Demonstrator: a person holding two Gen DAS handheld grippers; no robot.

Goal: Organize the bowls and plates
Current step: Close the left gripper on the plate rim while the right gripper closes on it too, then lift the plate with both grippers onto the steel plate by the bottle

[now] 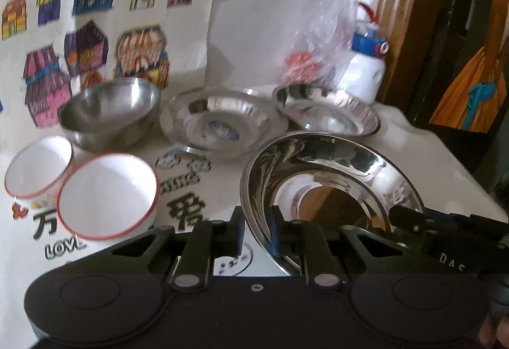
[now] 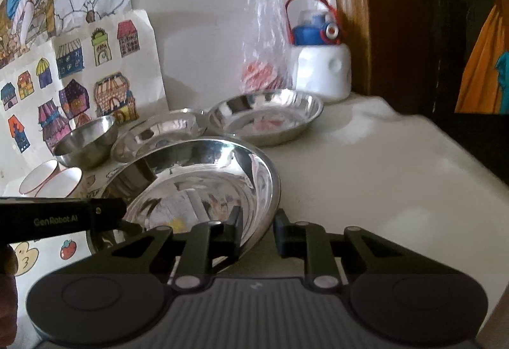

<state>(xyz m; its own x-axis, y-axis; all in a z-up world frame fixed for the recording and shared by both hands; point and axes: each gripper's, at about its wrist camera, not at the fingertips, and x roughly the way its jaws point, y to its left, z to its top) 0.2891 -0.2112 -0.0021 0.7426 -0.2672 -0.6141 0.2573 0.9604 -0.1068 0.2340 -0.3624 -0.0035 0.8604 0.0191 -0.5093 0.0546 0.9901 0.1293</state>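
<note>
A large shiny steel plate [image 1: 334, 167] [image 2: 203, 177] is held tilted above the white table. My left gripper [image 1: 257, 231] is shut on its left rim, and my right gripper [image 2: 257, 231] is shut on its right rim, one finger inside the plate and one outside. Behind it stand a deep steel bowl [image 1: 108, 113], a steel plate with a sticker [image 1: 222, 123] and another steel plate [image 1: 327, 113]. Two white bowls with red rims [image 1: 38, 167] [image 1: 108, 196] sit at the left.
A white and blue bottle [image 2: 321, 72] and a hanging clear plastic bag [image 2: 267, 40] are at the back right. Coloured drawings cover the wall [image 1: 95, 15]. The table edge [image 2: 445, 158] drops off at the right beside a wooden frame [image 2: 353, 15].
</note>
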